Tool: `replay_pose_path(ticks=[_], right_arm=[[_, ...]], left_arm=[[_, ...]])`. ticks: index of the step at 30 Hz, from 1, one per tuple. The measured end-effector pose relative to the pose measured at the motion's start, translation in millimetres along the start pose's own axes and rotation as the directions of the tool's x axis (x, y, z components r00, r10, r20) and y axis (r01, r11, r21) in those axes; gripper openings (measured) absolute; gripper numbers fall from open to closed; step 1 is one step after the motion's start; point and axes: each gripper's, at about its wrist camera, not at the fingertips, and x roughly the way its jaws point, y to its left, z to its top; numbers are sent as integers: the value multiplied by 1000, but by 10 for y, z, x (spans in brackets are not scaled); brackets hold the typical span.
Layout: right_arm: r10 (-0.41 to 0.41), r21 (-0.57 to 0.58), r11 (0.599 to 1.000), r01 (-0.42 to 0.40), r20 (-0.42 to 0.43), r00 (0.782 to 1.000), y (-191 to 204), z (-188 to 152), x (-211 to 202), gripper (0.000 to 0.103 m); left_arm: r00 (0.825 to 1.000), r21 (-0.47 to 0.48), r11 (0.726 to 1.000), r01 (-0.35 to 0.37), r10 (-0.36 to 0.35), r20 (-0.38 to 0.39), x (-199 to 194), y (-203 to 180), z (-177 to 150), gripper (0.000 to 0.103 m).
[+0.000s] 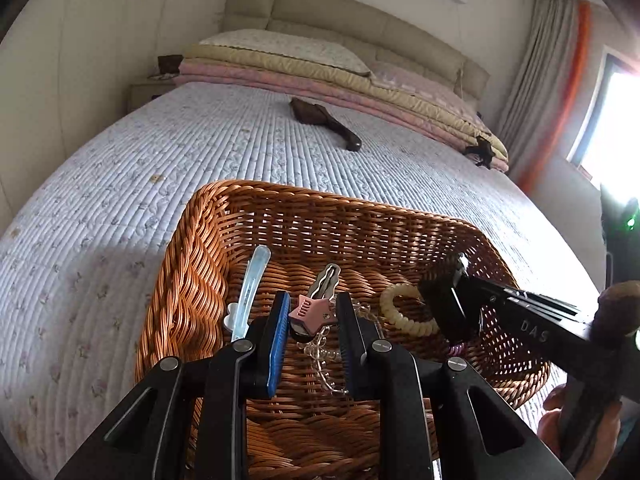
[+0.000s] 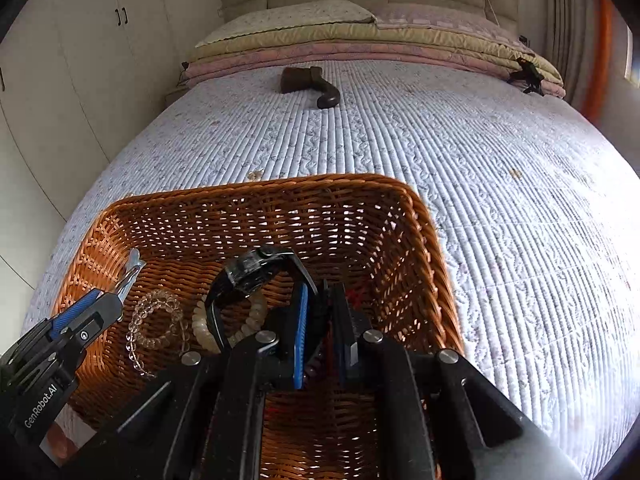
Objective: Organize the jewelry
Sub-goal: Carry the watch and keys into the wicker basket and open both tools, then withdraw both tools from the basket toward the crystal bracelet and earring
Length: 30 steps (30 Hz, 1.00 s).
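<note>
- Left gripper [image 1: 314,298]: fingers closed in on a pink star hair clip [image 1: 310,312]; appears clamped from both sides, though contact on the right finger is hard to confirm; held low inside the wicker basket [image 1: 192,264], toward its left half.
- Long axis of the hair clip: straight ahead along the fingers, silver prong pointing to the far basket wall; star end nearest the palm.
- Right gripper [image 2: 320,292]: clenched on the strap of a black watch [image 2: 248,270]; watch case arched up and to the left of the fingertips, over the basket floor.
- Directly under the watch: a cream bead bracelet [image 2: 228,320] lying flat; just left of it, a clear bead bracelet [image 2: 156,320]; both between the two grippers.
- Against the left basket wall, beside the left gripper: a pale blue clip [image 1: 250,292], long axis also running front to back.
- Deciding relation, as a judgement: both held pieces already within the basket rim, so only a downward release remains; watch nearer the right hand and hanging across the cream bracelet, so likely to land on top of it unless shifted right toward the bare weave; hair clip nearer the left hand, with free floor just ahead of its prong.
- Basket resting on a quilted bed cover [image 2: 500,200]; grippers near each other but not touching.
</note>
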Motion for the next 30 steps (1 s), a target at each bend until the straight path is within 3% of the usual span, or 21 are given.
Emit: replay_pose_path(ticks=[10, 12, 13, 14, 16, 24, 27, 30], right_arm=[[49, 14, 999, -50, 40, 998, -30, -93, -244, 14], [62, 18, 998, -63, 61, 996, -37, -138, -348, 18], [82, 25, 996, -84, 80, 993, -57, -166, -432, 25], [101, 29, 994, -104, 95, 990, -69, -182, -504, 33], [126, 26, 991, -131, 140, 982, -90, -240, -727, 37], [116, -7, 993, -118, 255, 960, -232, -554, -1639, 37], [100, -25, 995, -97, 285, 953, -284, -798, -1942, 38], [71, -37, 997, -63, 303, 950, -311, -1120, -2177, 45]], left_arm=[[999, 11, 999, 40, -40, -1, -77, -27, -53, 25], [999, 13, 999, 47, -47, -4, -129, -28, -58, 35], [998, 9, 998, 61, -61, 2, -189, -27, -63, 43], [998, 12, 998, 69, -69, 12, -260, -30, -65, 45], [996, 37, 996, 78, -80, 37, -451, -68, -72, 45], [976, 99, 987, 128, -143, 163, -1456, -136, -283, 54], [970, 120, 983, 139, -160, 181, -1796, -137, -461, 55], [969, 123, 983, 134, -156, 192, -2063, -108, -676, 56]])
